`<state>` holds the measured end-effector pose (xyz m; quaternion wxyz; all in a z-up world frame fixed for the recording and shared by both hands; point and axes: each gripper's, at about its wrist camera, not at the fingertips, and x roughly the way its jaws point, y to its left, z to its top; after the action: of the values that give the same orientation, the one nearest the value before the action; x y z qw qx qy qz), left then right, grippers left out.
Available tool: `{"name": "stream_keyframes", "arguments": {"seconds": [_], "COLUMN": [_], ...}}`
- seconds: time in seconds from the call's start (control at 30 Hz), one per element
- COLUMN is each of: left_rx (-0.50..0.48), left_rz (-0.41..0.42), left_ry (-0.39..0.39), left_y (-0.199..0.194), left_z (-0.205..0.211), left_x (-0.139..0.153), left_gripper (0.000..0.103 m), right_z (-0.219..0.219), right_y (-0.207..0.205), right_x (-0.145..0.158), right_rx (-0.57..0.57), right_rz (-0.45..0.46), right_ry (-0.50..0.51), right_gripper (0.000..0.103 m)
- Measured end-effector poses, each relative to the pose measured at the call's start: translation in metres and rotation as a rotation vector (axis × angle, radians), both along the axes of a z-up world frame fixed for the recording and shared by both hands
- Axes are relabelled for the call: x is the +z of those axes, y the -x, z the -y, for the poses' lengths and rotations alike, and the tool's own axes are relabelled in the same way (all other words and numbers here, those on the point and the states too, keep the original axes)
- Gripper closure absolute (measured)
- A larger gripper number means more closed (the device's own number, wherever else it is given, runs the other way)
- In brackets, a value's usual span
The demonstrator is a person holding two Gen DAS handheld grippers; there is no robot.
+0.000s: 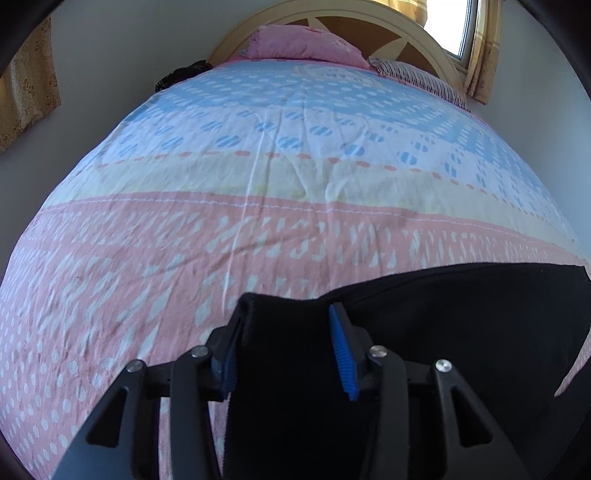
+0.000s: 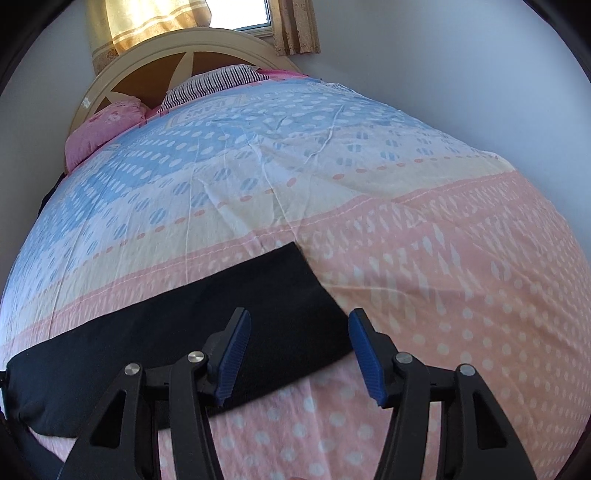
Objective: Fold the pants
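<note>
Black pants (image 1: 461, 314) lie across the near part of the bed in a long folded band. My left gripper (image 1: 286, 314) is shut on one end of them, and a thick bunch of black cloth fills the gap between its blue pads (image 1: 343, 350). In the right wrist view the pants (image 2: 184, 332) stretch from the lower left to a squared end near the middle. My right gripper (image 2: 300, 314) hangs open just above that end. Its left finger is over the cloth and its right finger over the sheet, and neither pad presses on anything.
The pink, yellow and blue patterned sheet (image 1: 258, 184) covers the whole bed (image 2: 443, 258). A pink pillow (image 1: 303, 42) and a striped pillow (image 1: 417, 77) lie against the cream headboard (image 1: 406, 33). A dark object (image 1: 181, 74) sits at the far left edge. Walls flank both sides.
</note>
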<state>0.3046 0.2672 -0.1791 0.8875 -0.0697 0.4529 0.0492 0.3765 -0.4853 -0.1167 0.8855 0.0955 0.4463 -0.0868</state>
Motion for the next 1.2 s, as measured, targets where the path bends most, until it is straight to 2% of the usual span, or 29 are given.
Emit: {"name": "stream_keyframes", "arguments": {"seconds": [0.23,0.37,0.5,0.53,0.57,0.63,0.67,0.7,0.73,0.77,0.9,1.07,1.2], "left_rx": [-0.002,-0.006,-0.022,-0.025,-0.026,-0.032,-0.036,-0.046,-0.065,-0.073,-0.083,-0.074,-0.078], "left_rz": [-0.006,-0.012,-0.014,-0.014,-0.016,-0.022,-0.024,-0.023,-0.016,-0.007,0.060,0.117,0.175], "left_ry": [0.010,-0.018,-0.026,-0.023,-0.016,-0.012,-0.019,-0.022,-0.006,0.000,-0.045,-0.010,0.051], "left_y": [-0.005,-0.008,-0.007,-0.007,-0.008,-0.008,-0.008,-0.008,-0.007,-0.006,0.005,0.016,0.029], "left_z": [-0.001,0.003,0.006,0.005,0.004,0.003,0.004,0.004,0.005,0.006,0.011,0.006,0.001], "left_x": [-0.002,-0.003,-0.005,-0.005,-0.005,-0.005,-0.005,-0.003,-0.001,0.002,0.019,0.036,0.049], "left_gripper": [0.060,0.056,0.056,0.056,0.056,0.058,0.065,0.070,0.089,0.091,0.091,0.091,0.091], "right_z": [0.012,0.017,0.016,0.014,0.013,0.012,0.011,0.009,0.008,0.006,0.003,0.002,0.010], "right_y": [-0.050,-0.073,-0.086,-0.087,-0.087,-0.086,-0.085,-0.083,-0.081,-0.078,-0.061,-0.029,0.005], "right_x": [-0.018,-0.032,-0.044,-0.045,-0.046,-0.044,-0.043,-0.041,-0.038,-0.033,-0.012,0.016,0.037], "right_rx": [-0.004,-0.002,0.033,0.041,0.052,0.067,0.071,0.075,0.080,0.085,0.112,0.133,0.136], "right_rz": [-0.056,-0.096,-0.122,-0.122,-0.121,-0.116,-0.115,-0.108,-0.098,-0.083,-0.007,0.097,0.190], "right_ry": [-0.014,-0.025,-0.054,-0.053,-0.059,-0.087,-0.076,-0.062,-0.052,-0.042,-0.049,-0.051,-0.054], "right_gripper": [0.046,0.046,0.046,0.052,0.070,0.084,0.088,0.092,0.098,0.098,0.098,0.098,0.098]}}
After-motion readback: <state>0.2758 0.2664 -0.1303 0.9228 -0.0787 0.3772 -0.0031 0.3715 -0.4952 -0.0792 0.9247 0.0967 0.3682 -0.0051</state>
